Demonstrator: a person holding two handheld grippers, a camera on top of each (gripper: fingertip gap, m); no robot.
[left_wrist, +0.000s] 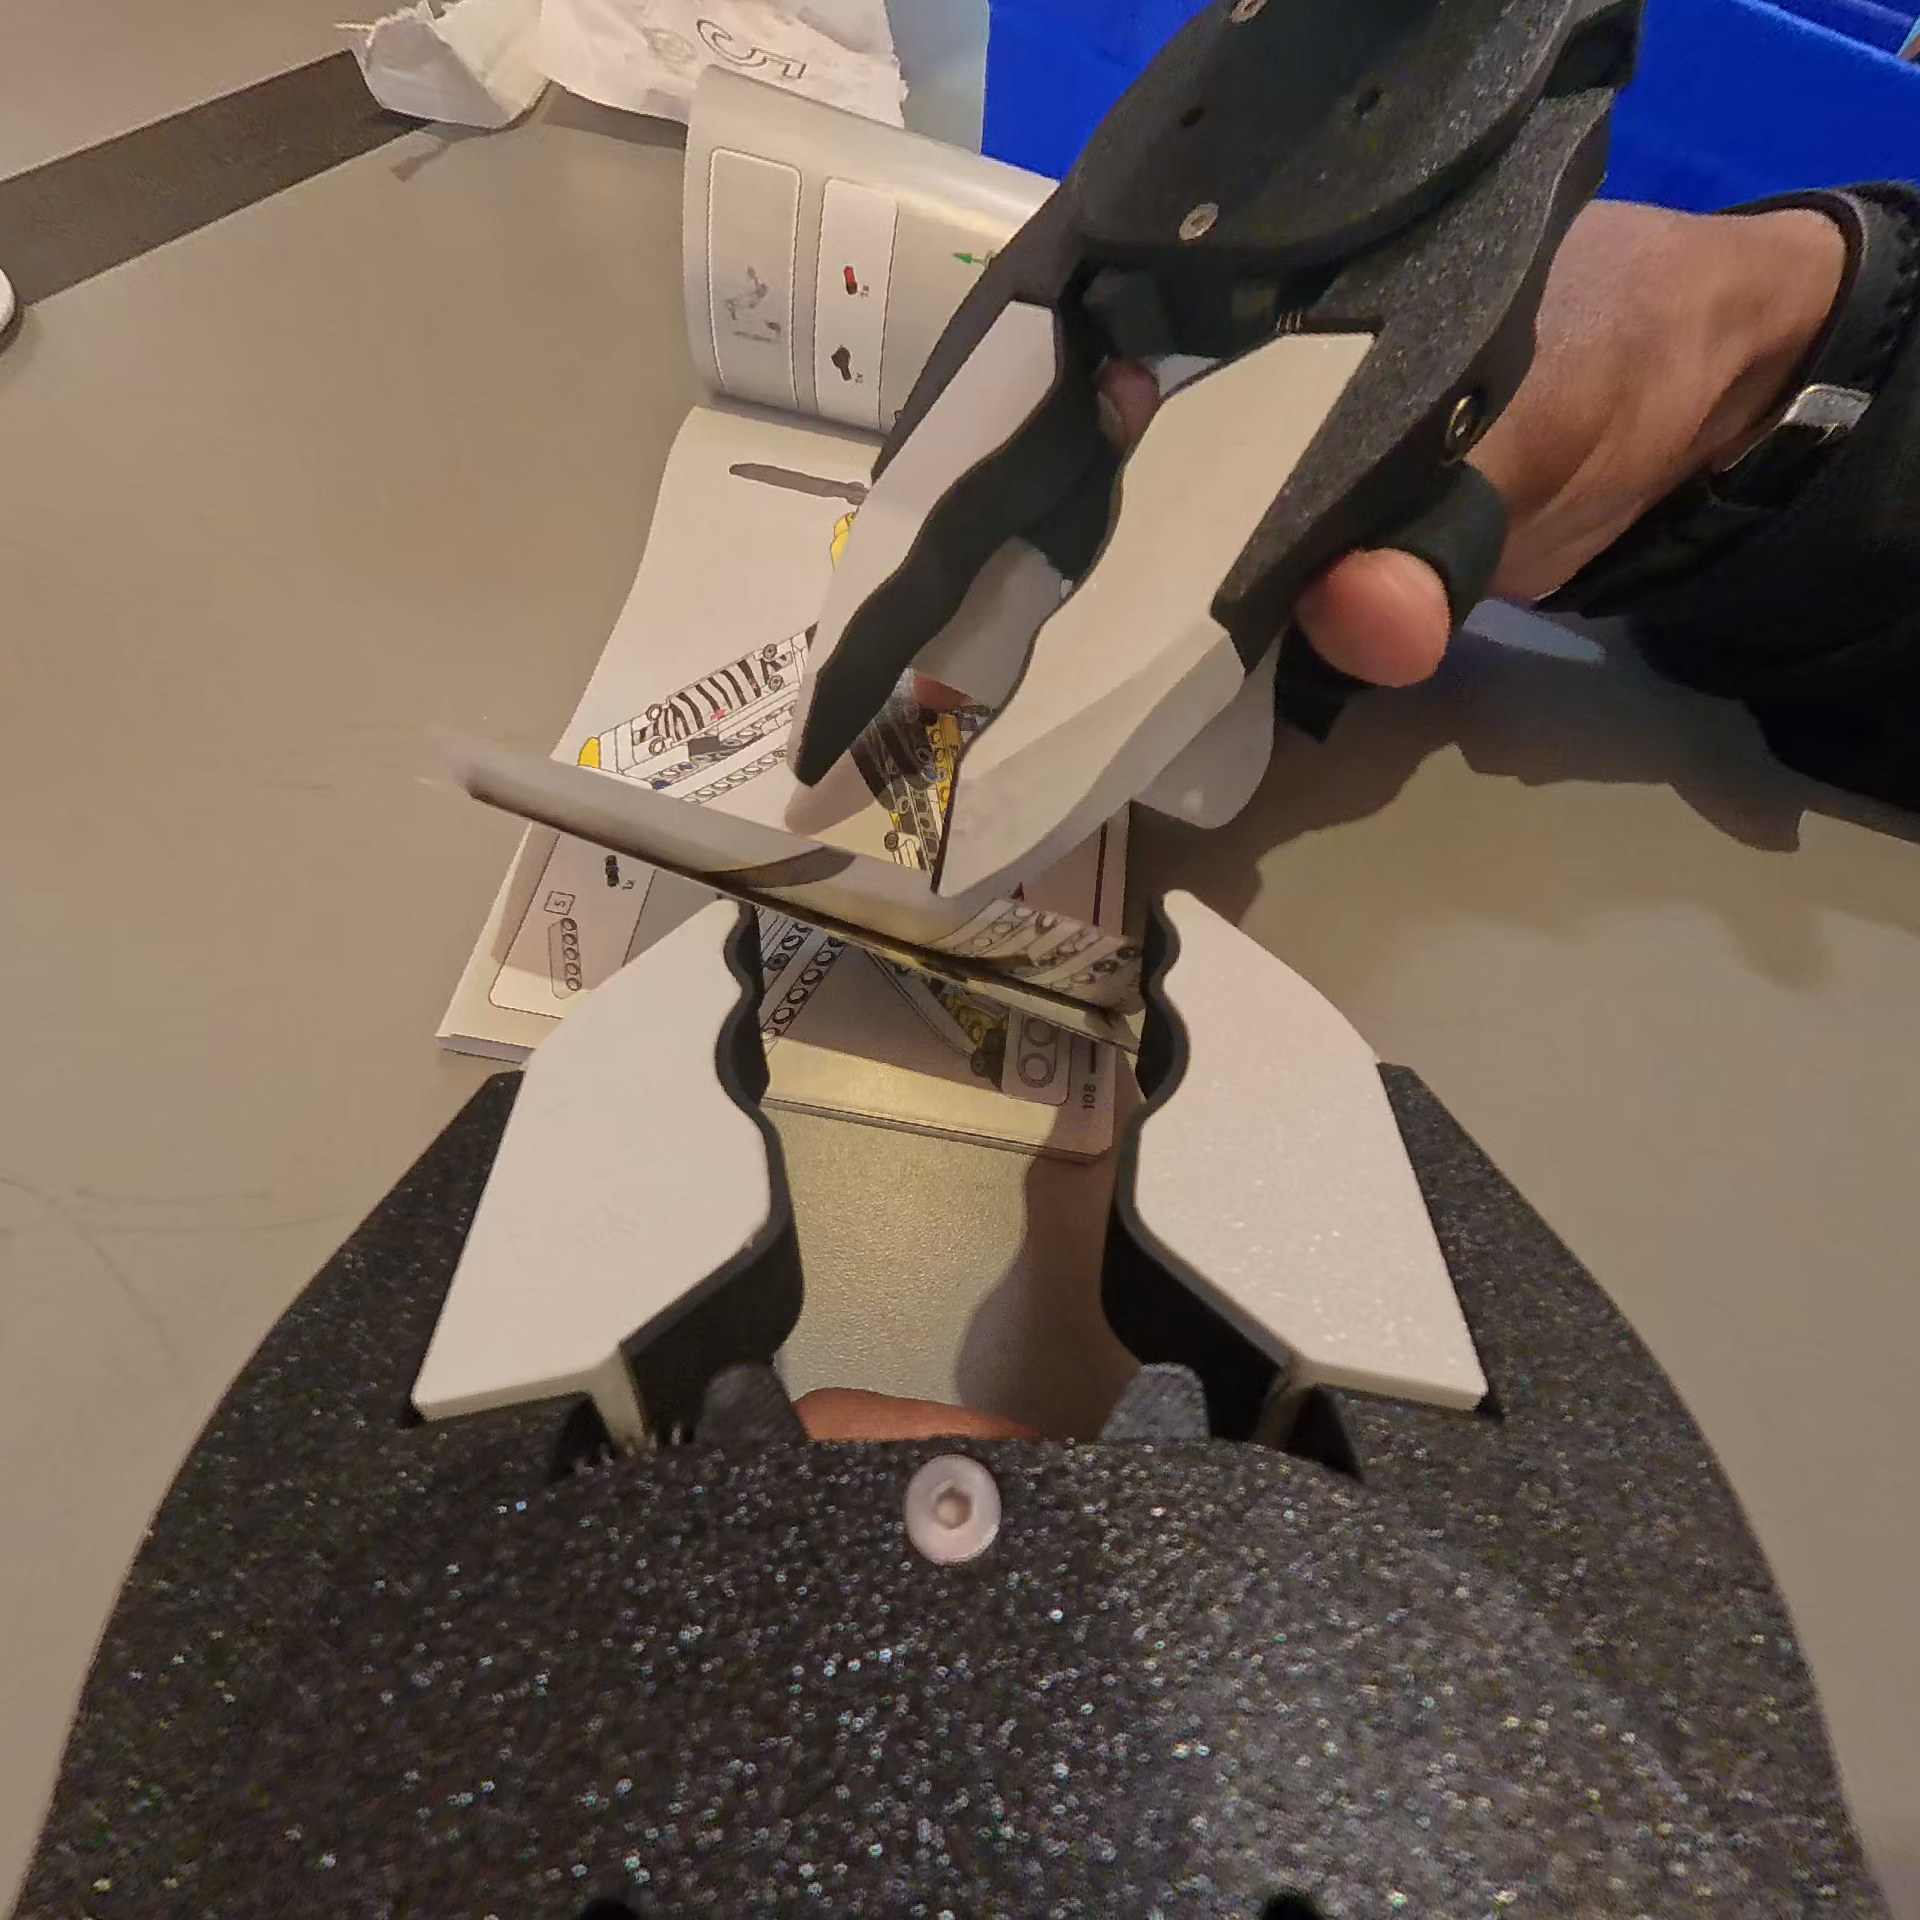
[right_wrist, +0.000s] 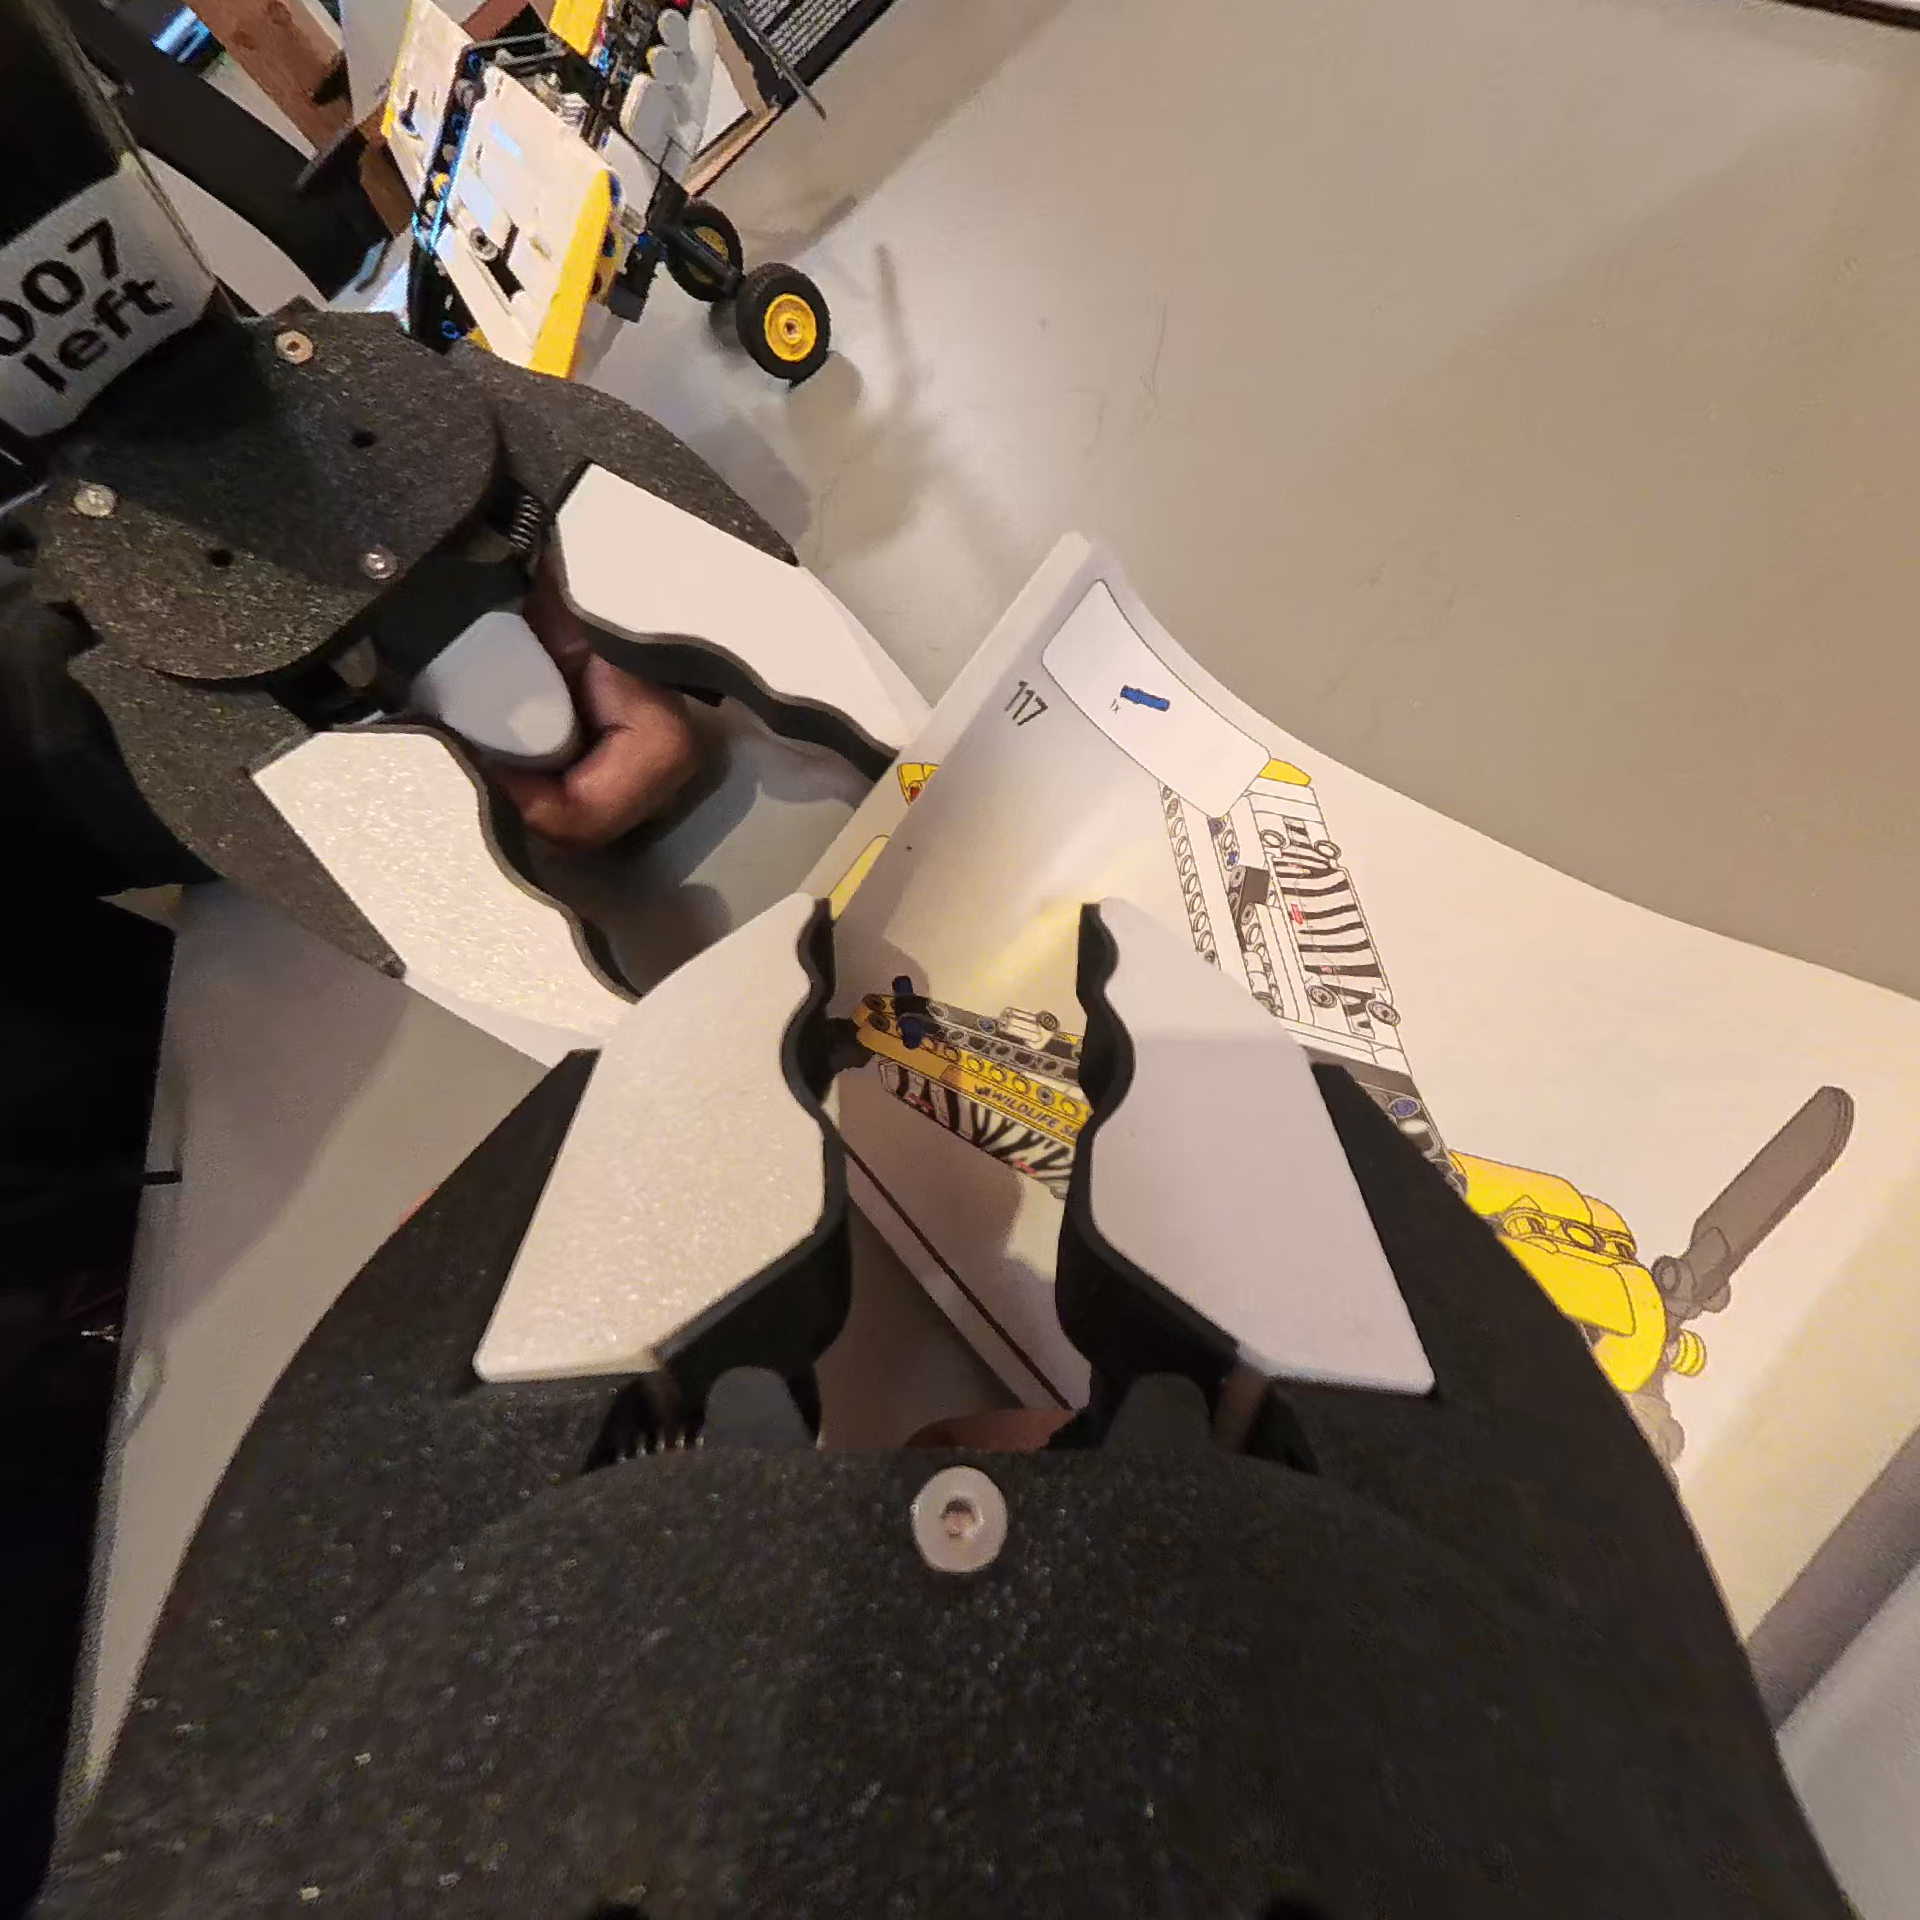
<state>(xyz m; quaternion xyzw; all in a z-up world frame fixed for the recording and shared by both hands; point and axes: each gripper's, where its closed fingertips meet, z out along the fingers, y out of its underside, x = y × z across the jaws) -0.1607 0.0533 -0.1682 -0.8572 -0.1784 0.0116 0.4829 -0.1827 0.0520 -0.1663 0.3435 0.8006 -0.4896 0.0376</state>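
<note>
An open instruction booklet (left_wrist: 717, 582) with drawings of a yellow and zebra-striped vehicle lies on the grey table (left_wrist: 260, 623). A few of its pages (left_wrist: 644, 821) are lifted and curl up. My left gripper (left_wrist: 948, 925) is open at the booklet's near edge, with the lifted pages' edge crossing between its fingertips, unpinched. My right gripper (left_wrist: 878, 821) reaches down from the upper right, open, one fingertip (left_wrist: 951, 873) resting on the lifted pages. In the right wrist view the booklet (right_wrist: 1558, 987) fills the right side. A raised page (right_wrist: 997, 831) stands between my right gripper's (right_wrist: 954, 925) spread fingers. The left gripper (right_wrist: 769, 873) is open at the left.
A yellow and white toy vehicle (right_wrist: 551, 208) with black wheels (right_wrist: 784, 322) stands at the table's far side. A blue bin (left_wrist: 1766, 83) and crumpled white paper (left_wrist: 644, 52) lie beyond the booklet. A person's hand (left_wrist: 1662, 395) holds the right gripper. Both grippers' tips are close together, under 4 cm apart.
</note>
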